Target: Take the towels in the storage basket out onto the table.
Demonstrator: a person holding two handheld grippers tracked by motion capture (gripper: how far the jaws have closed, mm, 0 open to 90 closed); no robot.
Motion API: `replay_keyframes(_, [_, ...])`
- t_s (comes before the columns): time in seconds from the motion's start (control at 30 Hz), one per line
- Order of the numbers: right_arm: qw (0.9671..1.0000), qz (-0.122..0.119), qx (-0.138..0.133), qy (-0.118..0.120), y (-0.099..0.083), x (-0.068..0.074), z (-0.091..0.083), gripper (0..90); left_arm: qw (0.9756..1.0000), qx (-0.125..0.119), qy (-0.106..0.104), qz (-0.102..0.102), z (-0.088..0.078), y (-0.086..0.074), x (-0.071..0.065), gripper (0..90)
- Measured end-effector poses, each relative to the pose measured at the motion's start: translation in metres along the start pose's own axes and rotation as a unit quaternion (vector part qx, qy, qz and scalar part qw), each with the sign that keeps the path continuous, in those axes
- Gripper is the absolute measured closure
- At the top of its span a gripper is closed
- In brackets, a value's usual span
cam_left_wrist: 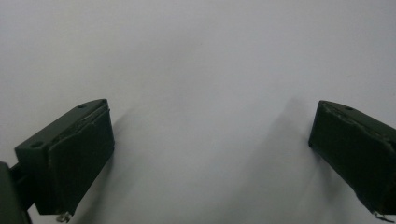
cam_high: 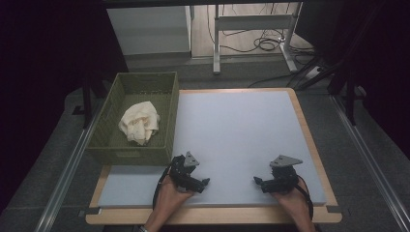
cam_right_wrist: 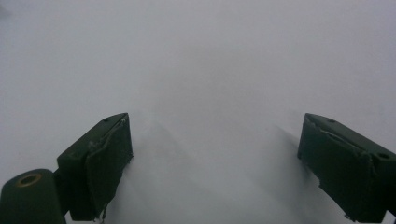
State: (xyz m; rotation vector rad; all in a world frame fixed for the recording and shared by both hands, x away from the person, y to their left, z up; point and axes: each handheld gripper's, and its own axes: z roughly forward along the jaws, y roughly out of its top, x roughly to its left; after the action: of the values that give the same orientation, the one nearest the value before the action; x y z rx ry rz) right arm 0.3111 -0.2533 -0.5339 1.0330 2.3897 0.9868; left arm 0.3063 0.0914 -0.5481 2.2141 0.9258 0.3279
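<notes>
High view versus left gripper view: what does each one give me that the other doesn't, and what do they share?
The high view alone takes in the green basket at the table's far left with a crumpled cream cloth inside, the right gripper, both hands and the floor cables beyond. The left gripper view alone gives a close look along the left gripper, its jaws wide apart with nothing between. Both show that gripper and the pale mat under it.

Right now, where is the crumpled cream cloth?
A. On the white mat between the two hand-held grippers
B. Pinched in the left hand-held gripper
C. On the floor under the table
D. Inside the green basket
D: the high view shows the cream cloth lying bunched up inside the green basket at the table's left, away from both grippers.
</notes>
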Motion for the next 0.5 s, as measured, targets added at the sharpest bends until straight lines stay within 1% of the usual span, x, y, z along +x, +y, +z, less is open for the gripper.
replay_keyframes(0.5, [1.0, -0.002, -0.001, 0.0, -0.0003, -0.0001, -0.0001, 10.2, 1.0, 0.001, -0.002, -0.002, 0.0001, 0.0002, 0.0002, 0.1])
